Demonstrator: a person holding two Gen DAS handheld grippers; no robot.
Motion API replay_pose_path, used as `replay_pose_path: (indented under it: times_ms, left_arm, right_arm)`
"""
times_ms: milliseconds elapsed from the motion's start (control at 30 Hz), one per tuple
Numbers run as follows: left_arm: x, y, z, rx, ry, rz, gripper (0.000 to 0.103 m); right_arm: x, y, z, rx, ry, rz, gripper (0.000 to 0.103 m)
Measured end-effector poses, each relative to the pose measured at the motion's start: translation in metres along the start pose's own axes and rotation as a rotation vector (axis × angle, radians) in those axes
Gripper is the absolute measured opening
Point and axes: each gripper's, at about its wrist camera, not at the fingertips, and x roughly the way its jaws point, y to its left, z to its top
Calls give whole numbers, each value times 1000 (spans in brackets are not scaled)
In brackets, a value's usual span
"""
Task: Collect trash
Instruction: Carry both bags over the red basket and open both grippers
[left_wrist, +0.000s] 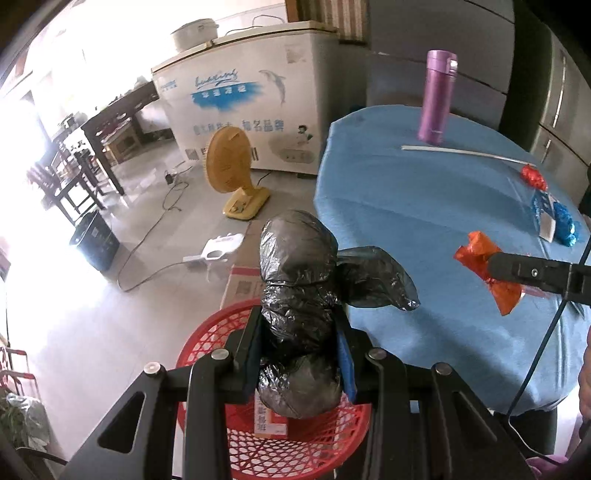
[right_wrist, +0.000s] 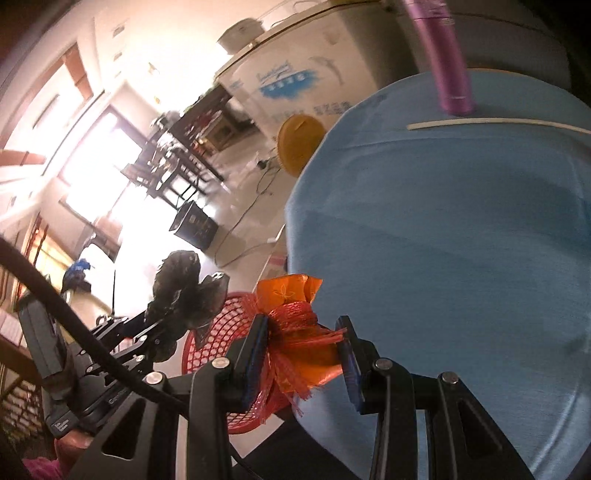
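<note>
My left gripper (left_wrist: 300, 334) is shut on a crumpled black plastic bag (left_wrist: 299, 280) and holds it above a red mesh basket (left_wrist: 218, 339) on the floor beside the blue table (left_wrist: 406, 206). My right gripper (right_wrist: 301, 341) is shut on an orange wrapper wound in red netting (right_wrist: 295, 332), over the table's left edge. In the left wrist view the orange wrapper (left_wrist: 476, 254) hangs from the right gripper's fingers (left_wrist: 532, 273). The basket (right_wrist: 218, 332) and the black bag (right_wrist: 184, 288) show in the right wrist view too. A red wrapper (left_wrist: 533, 177) and a blue wrapper (left_wrist: 557, 221) lie on the table.
A purple flask (left_wrist: 437, 96) and a white strip (left_wrist: 461, 152) stand and lie at the table's far side. A cardboard box (left_wrist: 243, 284), a yellow fan (left_wrist: 231, 170), a white power strip (left_wrist: 218, 251), cables and a black bin (left_wrist: 94, 240) are on the floor. A white freezer (left_wrist: 243, 99) stands behind.
</note>
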Motion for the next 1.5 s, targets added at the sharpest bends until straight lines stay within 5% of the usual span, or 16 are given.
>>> replay_pose_path:
  times_ms: [533,1000,1133,1233,1500]
  left_arm:
    - [23,44,-32,-60,96,39,37]
    - [40,84,-72,-169,230,-22,39]
    - [42,86,-71,-170,231,-31,40]
    - [41,89,-72,-173,233,-37,50]
    - [41,83,-69,-174,240,-32,54]
  right_arm:
    - [61,45,-9,-75,148,56,40]
    - [103,66,-26,-103,242,101,42]
    - [110,64,-29,-85,261,114,43]
    - [106,60,-32,-47,253,138,57]
    - [99,47,-30,0,214,159,57]
